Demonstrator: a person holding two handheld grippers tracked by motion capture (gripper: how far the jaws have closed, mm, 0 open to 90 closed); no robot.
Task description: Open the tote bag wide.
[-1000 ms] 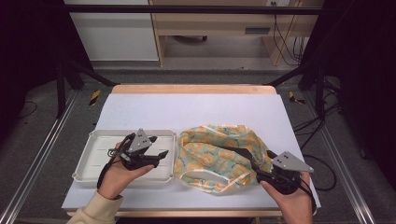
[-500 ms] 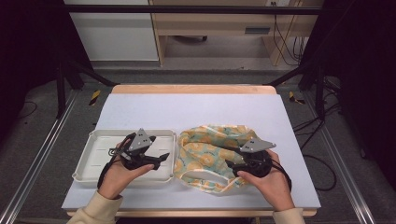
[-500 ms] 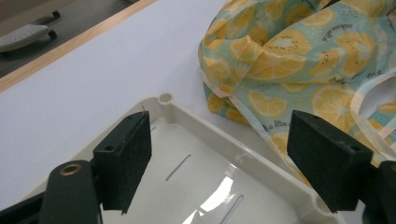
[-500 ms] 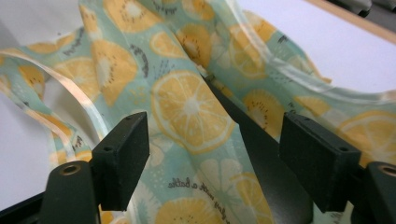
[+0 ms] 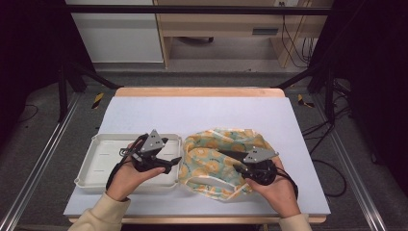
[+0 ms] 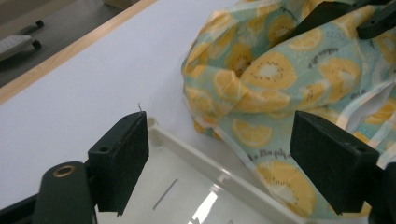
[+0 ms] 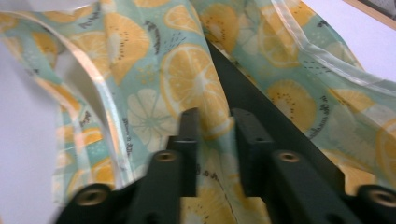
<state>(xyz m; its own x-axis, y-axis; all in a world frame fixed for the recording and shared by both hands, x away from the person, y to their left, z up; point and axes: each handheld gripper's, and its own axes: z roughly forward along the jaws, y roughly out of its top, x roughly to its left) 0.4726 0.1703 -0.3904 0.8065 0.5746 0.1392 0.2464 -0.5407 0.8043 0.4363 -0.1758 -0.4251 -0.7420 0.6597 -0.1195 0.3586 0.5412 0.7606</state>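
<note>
While pinched — cloth (image 7: 187, 88) in right gripper (image 7: 215, 140)

Table (image 5: 202, 115): I worked at a pale top with a wooden edge.
Floor (image 5: 43, 159): grey, metal rails at nine and three o'clock.
Furniture: a wooden desk (image 5: 216, 29) stood at twelve o'clock.
Cables (image 5: 322, 130): trailed at three o'clock.

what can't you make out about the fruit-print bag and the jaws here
- High view: the bag's inside; the folded teal-and-orange fruit-print plastic bag covers it.
- Right gripper view: whether the right gripper pinches film; its jaws have just been closing, blurred.
- Left gripper view: the white plastic tray, cut off by the bottom edge.
</note>
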